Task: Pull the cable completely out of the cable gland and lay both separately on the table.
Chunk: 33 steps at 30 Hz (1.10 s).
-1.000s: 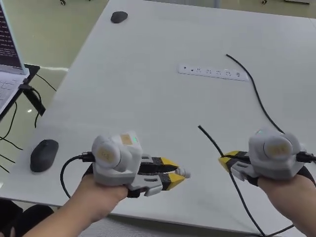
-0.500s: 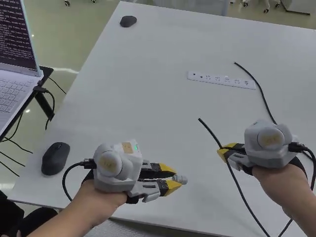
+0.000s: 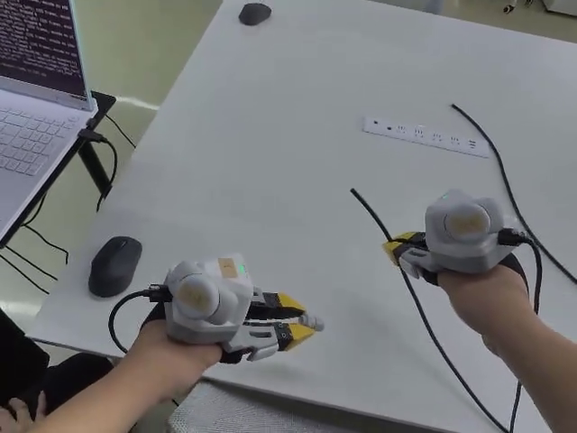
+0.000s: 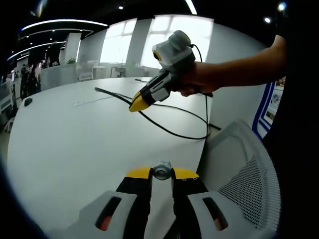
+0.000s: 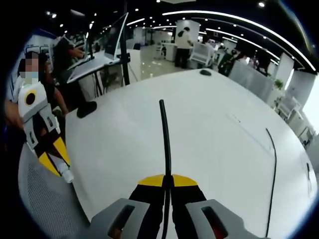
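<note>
Cable gland: the small silvery cable gland (image 3: 313, 320) is nipped at the very tips of the left gripper (image 3: 297, 317). It hangs over the table (image 3: 270, 135) close to the near edge (how high above the top I can't say).
Left jaws: closed tight on the gland (image 4: 162, 170), which the left gripper view shows end-on between the yellow tips.
Cable: the black cable (image 3: 365, 207) passes through the right gripper (image 3: 394, 250). Its free end pokes forward past the jaw tips, and the rest trails back under the wrist toward the person.
Right jaws: pressed together on the cable (image 5: 164, 134), which runs straight up the middle of the right gripper view.
Key relation: gland and cable are fully apart, with bare tabletop between them. The gland lies left of the cable's free end. The cable's long axis points away from the person, angled a little leftward. Each piece has its own hand, so I'd judge that setting them down needs only a plain lowering on either side.
Change: compared with a second ago, the two grippers stand wider apart and the right one sits further up the table. The headset has also swung left, bringing in more of the laptop (image 3: 32, 144).
</note>
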Available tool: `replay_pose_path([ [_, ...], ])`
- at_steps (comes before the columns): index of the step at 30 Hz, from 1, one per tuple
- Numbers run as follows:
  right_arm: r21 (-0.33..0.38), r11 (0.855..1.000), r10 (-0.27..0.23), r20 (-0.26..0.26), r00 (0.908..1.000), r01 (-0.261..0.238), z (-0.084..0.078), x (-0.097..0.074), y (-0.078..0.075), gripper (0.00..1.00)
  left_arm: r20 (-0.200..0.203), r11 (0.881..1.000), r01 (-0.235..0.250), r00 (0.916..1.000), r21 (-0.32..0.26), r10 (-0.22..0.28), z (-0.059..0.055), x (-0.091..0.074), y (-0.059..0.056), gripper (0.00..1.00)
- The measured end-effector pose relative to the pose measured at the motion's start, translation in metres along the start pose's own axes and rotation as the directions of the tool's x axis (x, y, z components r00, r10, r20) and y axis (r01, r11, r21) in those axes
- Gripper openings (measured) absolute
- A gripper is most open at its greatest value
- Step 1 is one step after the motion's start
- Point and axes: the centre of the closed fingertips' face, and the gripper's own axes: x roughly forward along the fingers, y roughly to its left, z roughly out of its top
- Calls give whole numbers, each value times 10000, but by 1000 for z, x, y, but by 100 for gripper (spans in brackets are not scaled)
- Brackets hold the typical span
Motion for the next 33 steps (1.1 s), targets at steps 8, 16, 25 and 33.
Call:
replay_pose_path([
  [8, -973, 9938, 536, -29, 9986, -536, 19, 38, 25, 0, 98, 9997, -53, 9999, -221, 55, -9, -1, 19, 15],
  [16, -1815, 9736, 1371, -190, 9904, -1382, 29, 70, 55, 0, -39, 9995, -107, 9999, -283, 106, -25, 4, 33, 15],
  [25, -3336, 9155, 1973, -1152, 9736, -2250, 8, 94, 82, 0, -35, 9961, -227, 9997, -852, 224, -44, 10, 43, 15],
  [33, -3745, 8796, 2419, -1788, 9537, -2933, -9, 109, 104, 0, -316, 9922, -389, 9989, -1183, 353, -67, 14, 53, 15],
])
